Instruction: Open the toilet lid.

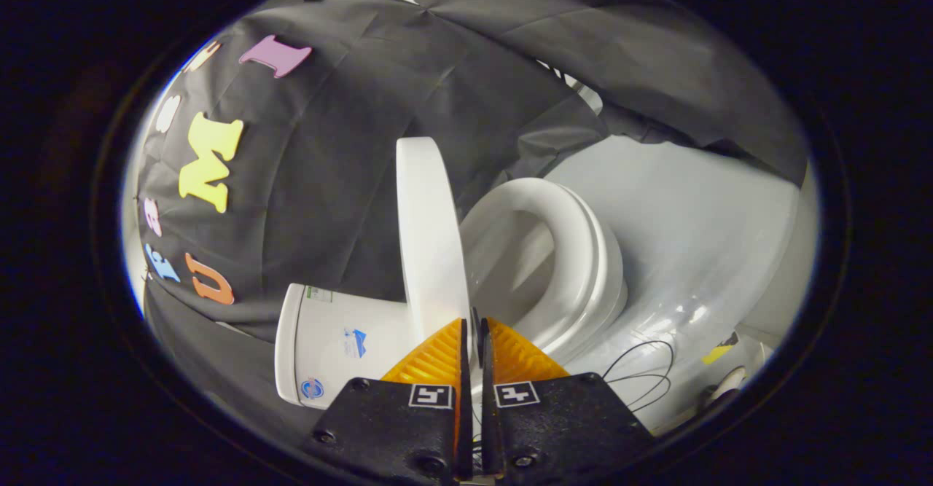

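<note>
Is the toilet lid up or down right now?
Up. The lid stands raised off the seat, the bowl showing. The gripper fingers pinch its edge.

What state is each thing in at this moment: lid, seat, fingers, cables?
toilet lid: lifted clear of the seat, its edge between the fingers.
toilet seat: down on the bowl, uncovered.
gripper: fingers closed on the lid's edge.
tank: its cover on.
black cables: lying loose on the white floor beside the toilet.
</note>
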A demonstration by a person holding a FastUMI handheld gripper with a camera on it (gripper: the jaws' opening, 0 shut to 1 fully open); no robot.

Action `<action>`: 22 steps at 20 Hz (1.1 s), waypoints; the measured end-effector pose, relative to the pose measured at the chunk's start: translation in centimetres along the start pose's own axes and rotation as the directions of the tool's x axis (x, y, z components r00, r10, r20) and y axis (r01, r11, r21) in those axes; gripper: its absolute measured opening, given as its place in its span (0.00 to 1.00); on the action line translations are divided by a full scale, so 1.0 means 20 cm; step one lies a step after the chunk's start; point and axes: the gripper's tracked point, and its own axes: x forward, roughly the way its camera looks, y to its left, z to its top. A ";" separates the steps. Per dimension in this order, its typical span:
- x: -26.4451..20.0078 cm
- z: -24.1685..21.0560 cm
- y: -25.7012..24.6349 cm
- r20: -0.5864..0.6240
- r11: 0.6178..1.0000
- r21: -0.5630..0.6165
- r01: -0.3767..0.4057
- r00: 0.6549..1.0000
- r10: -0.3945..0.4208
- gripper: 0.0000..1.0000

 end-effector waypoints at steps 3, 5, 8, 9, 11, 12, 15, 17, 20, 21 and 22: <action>-0.02 -0.01 0.09 0.015 0.999 -0.052 0.010 1.000 -0.009 0.08; -0.03 -0.03 0.15 0.022 0.997 -0.079 0.016 1.000 -0.014 0.08; -0.05 -0.05 0.21 0.037 0.991 -0.124 0.042 0.999 -0.037 0.08; -0.05 -0.05 0.23 0.043 0.988 -0.142 0.052 0.998 -0.047 0.08; -0.06 -0.06 0.28 0.050 0.982 -0.176 0.060 0.997 -0.052 0.08; -0.06 -0.08 0.30 0.052 0.980 -0.188 0.060 0.997 -0.051 0.08; -0.06 -0.09 0.35 0.057 0.979 -0.195 0.055 0.997 -0.045 0.08; -0.07 -0.10 0.38 0.058 0.975 -0.216 0.049 0.998 -0.037 0.08; -0.09 -0.14 0.48 0.059 0.959 -0.280 0.046 0.998 -0.030 0.08; -0.09 -0.16 0.52 0.056 0.957 -0.288 0.037 0.998 -0.022 0.08; -0.09 -0.17 0.55 0.054 0.955 -0.294 0.028 0.998 -0.013 0.08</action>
